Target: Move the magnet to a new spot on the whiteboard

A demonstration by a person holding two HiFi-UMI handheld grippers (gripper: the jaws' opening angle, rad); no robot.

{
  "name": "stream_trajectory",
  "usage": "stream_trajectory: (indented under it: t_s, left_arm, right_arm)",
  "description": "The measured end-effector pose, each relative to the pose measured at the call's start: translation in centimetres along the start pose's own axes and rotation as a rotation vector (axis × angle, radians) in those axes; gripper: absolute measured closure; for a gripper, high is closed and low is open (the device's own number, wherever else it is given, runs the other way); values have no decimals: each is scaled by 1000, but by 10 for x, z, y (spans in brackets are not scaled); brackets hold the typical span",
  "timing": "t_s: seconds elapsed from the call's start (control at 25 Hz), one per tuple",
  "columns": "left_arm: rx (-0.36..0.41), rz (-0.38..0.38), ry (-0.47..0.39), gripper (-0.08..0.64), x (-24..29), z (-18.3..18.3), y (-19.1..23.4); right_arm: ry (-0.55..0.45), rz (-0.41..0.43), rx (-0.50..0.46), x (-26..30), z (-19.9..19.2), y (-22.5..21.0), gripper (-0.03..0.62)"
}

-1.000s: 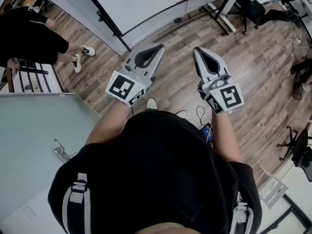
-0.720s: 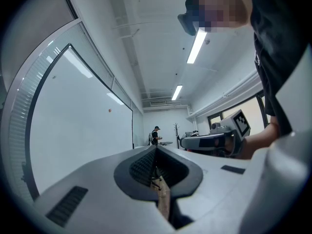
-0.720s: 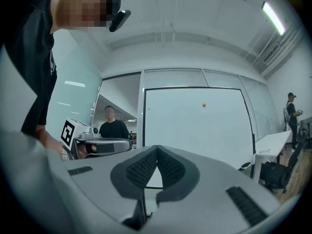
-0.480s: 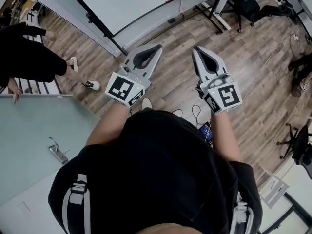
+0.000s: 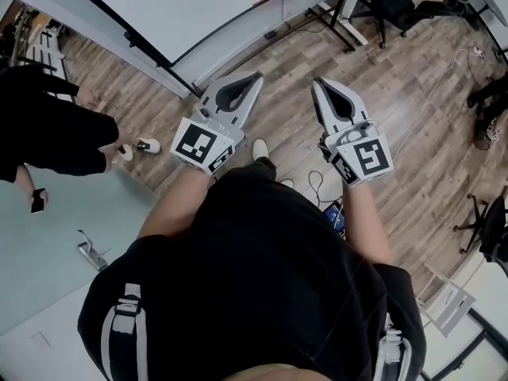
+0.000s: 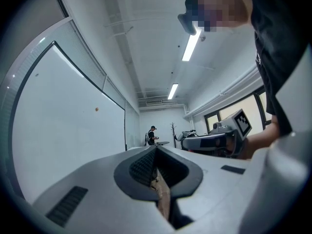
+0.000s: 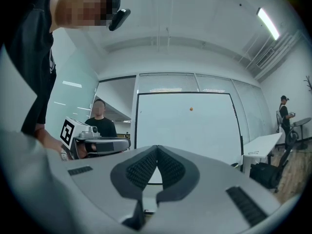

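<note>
Torso and shoulders fill the near half of the head view and hide the floor (image 5: 413, 94) under you. In that view the whiteboard (image 7: 170, 128) is cut off at the far edge. The magnet (image 7: 190, 109) is only a tiny orange dot high on the board, about mid-width, too small to show its shape. Your left gripper (image 6: 156, 148) and right gripper (image 7: 157, 147) both have jaws together with nothing between them, well apart from the board. At the left a bystander (image 5: 55, 129) in black is partly cut off. At the far right stand a desk (image 7: 263, 143) and another person (image 7: 284, 111)
</note>
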State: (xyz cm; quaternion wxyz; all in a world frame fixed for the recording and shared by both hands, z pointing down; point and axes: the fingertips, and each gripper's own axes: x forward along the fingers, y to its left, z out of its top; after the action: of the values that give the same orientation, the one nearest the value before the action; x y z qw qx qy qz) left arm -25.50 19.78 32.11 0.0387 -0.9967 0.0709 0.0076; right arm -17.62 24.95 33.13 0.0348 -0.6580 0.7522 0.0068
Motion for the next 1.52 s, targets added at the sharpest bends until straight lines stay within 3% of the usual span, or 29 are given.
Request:
stream_trajectory:
  t_s: [0.28,0.6,1.12,1.52]
  left_arm:
    - [-13,-35,-13,555,38,-8,0]
    - [-19,-57,-25,555,82,-14,29]
    - [-30,-81,-27,555,156,-22,99]
    - [-50,-93,-48,555,195,-31,180]
  right_arm:
    - [10,-38,-8,-2,-5,-35,592]
    - [19,-54,-28,27,-3,-76,592]
    - [48,-66,-52,98,-7,-140,592]
    - [78,-69,-57,182,-15,-175,591]
